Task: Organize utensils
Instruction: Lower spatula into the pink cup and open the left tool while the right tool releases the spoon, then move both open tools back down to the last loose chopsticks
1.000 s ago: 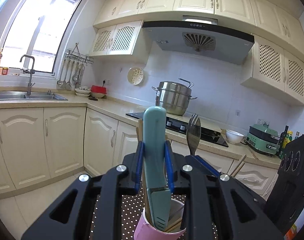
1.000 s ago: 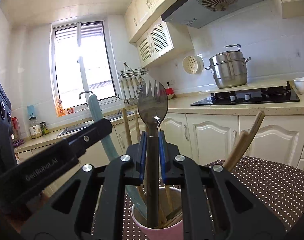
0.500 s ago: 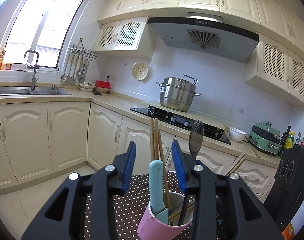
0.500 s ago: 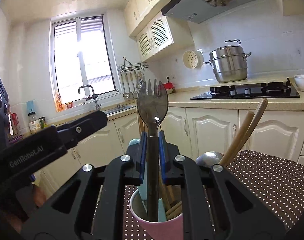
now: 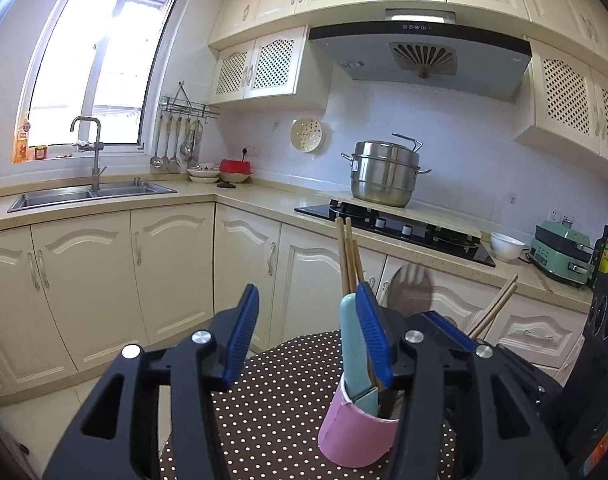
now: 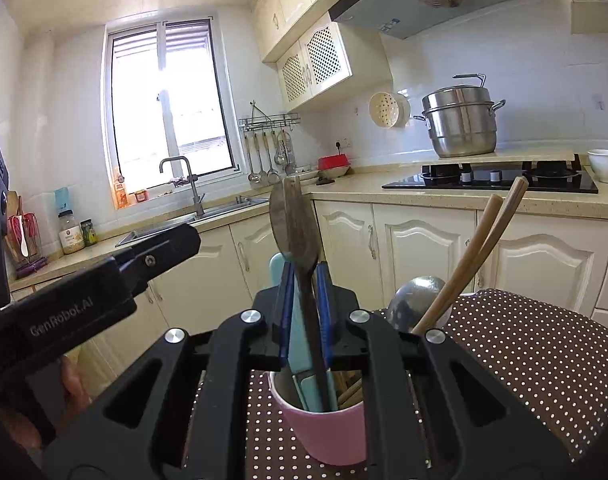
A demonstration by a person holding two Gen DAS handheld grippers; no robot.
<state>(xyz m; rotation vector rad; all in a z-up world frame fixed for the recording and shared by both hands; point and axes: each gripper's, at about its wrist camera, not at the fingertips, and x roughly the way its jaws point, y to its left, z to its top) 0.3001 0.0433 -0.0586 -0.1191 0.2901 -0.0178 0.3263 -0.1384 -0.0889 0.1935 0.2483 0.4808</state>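
The teal utensil (image 5: pixel 354 344) stands in the pink cup (image 5: pixel 356 436), the left gripper (image 5: pixel 312 336) is opening empty, while the right gripper (image 6: pixel 304 312) pinches the spork (image 6: pixel 293 224), not yet released.

The left gripper (image 5: pixel 310 336) is pointing slightly downward and its jaws are opening, the two blue pads (image 5: pixel 241 334) standing well apart with nothing pressed between them; a pale blue handle (image 5: pixel 354 354) is standing just beside the inner face of the right-hand pad. From the right wrist view, this gripper is reaching in from the left edge, with part of a hand (image 6: pixel 73 380) showing beneath it. The right gripper (image 6: pixel 304 312) is also tilting a little below level, its jaws nearly closed and its pads clamping the dark stem of a fork (image 6: pixel 299 248) that is standing upright between them.
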